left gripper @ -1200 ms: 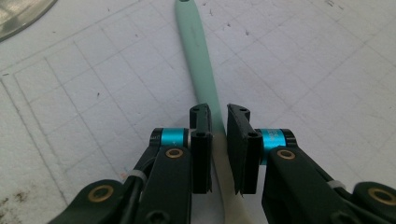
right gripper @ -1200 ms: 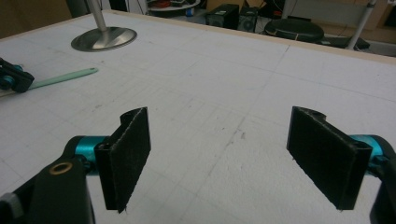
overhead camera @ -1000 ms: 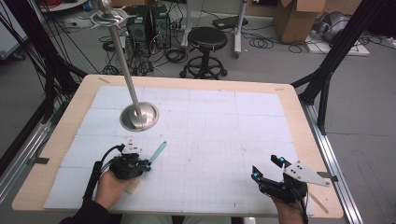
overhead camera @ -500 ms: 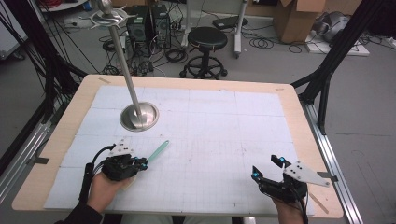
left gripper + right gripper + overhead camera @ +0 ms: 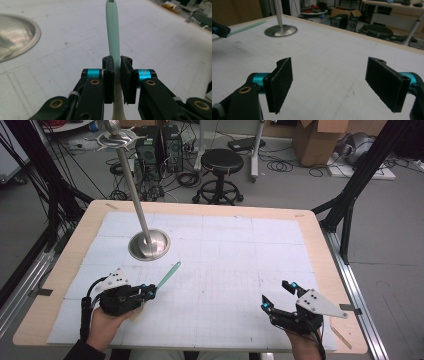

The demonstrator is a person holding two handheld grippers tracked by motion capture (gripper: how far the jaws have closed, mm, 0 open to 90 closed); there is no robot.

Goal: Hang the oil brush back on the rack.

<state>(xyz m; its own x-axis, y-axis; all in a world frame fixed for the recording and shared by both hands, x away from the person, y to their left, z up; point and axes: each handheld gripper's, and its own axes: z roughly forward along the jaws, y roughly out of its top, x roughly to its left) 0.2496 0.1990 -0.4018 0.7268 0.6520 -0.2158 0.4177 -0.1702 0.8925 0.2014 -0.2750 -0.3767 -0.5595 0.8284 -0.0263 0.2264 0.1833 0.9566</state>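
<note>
The mint-green handled tool (image 5: 113, 32) sticks forward, clamped between the left tongs (image 5: 117, 65); right tongs (image 5: 337, 85) gape wide.

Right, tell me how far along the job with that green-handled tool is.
Done: the left gripper has its jaws shut on the green-handled tool, handle pointing toward the metal stand. In hand: carrying it above the table. Left: probably hanging or placing it at the stand; the right gripper waits, open.

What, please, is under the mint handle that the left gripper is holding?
Under the handle lies bare white table, with the left gripper shut on it. The handle's lower end is covered by the gripper.
</note>
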